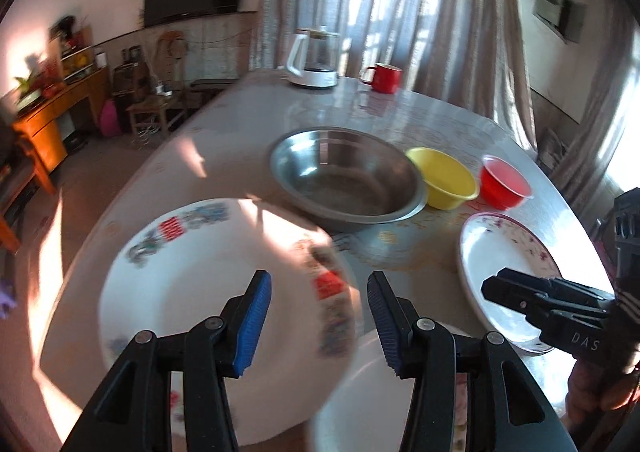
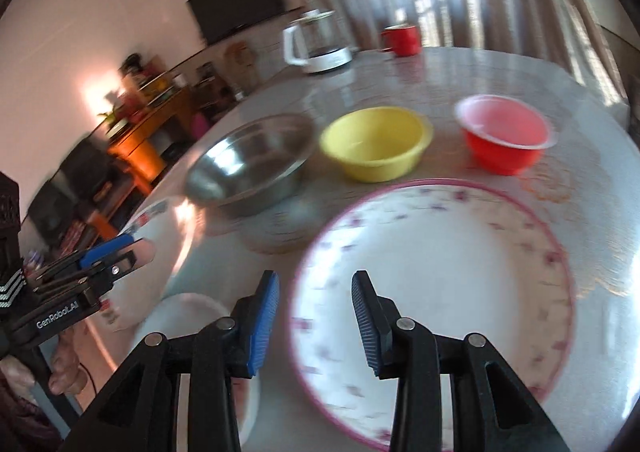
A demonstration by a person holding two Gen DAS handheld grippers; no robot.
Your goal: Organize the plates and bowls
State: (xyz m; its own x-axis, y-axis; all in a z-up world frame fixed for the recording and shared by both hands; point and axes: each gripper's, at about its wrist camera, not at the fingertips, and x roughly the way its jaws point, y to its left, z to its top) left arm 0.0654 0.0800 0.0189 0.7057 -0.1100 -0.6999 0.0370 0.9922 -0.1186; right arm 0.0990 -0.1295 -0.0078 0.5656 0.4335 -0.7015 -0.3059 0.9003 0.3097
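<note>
Two grippers hover over the table [image 1: 248, 112], both jaws part-open, nothing between the pads. Left gripper [image 1: 319, 322] sits above the right rim of the patterned plate [image 1: 192, 292]; right gripper [image 2: 316, 326] above the near-left rim of the pink-rimmed plate [image 2: 440, 272]. Steel bowl [image 2: 248, 164], yellow bowl [image 2: 376, 144], red bowl [image 2: 504, 140] lie in a row beyond. Each plate is nearest its own hand.

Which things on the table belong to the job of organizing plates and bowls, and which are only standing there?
For the job: patterned plate, pink-rimmed plate, small white dish, steel bowl, yellow bowl, red bowl.

Just standing there: kettle, red mug.
</note>
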